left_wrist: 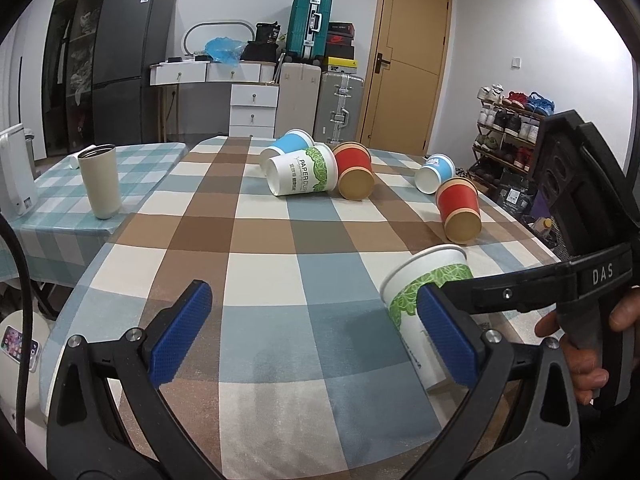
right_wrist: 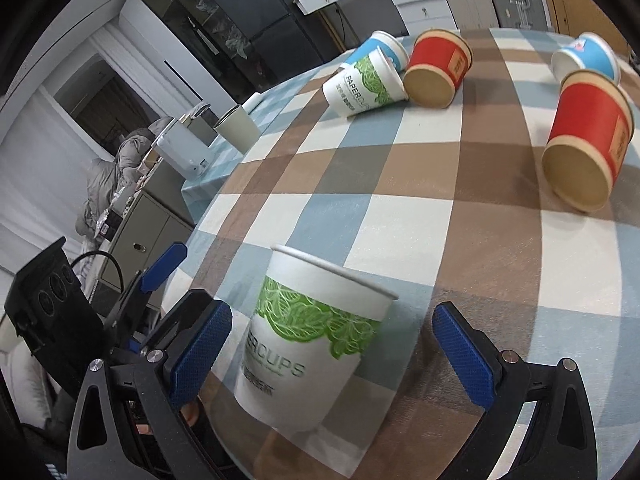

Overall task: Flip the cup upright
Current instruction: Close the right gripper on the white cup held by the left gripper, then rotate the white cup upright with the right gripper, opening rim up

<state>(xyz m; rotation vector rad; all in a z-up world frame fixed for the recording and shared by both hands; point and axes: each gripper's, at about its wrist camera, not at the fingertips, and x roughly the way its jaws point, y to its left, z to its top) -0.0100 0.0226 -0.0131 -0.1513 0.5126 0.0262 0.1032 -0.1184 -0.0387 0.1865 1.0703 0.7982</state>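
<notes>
A white paper cup with a green leaf band (right_wrist: 308, 336) stands upright near the table's front edge. My right gripper (right_wrist: 336, 352) is open, its blue pads on either side of the cup with gaps to both. The same cup shows in the left wrist view (left_wrist: 424, 304), partly behind my left gripper's right pad (left_wrist: 446, 336). My left gripper (left_wrist: 316, 332) is open and empty, over the checked tablecloth (left_wrist: 280, 280) to the cup's left. The right gripper's body and the holding hand show at the right of the left wrist view (left_wrist: 592, 276).
Several paper cups lie on their sides further back: a blue one (left_wrist: 286, 146), a white-green one (left_wrist: 304, 174), a red one (left_wrist: 354, 176), another blue one (left_wrist: 434, 174) and another red one (left_wrist: 460, 210). A metal tumbler (left_wrist: 100, 180) stands on the left side table.
</notes>
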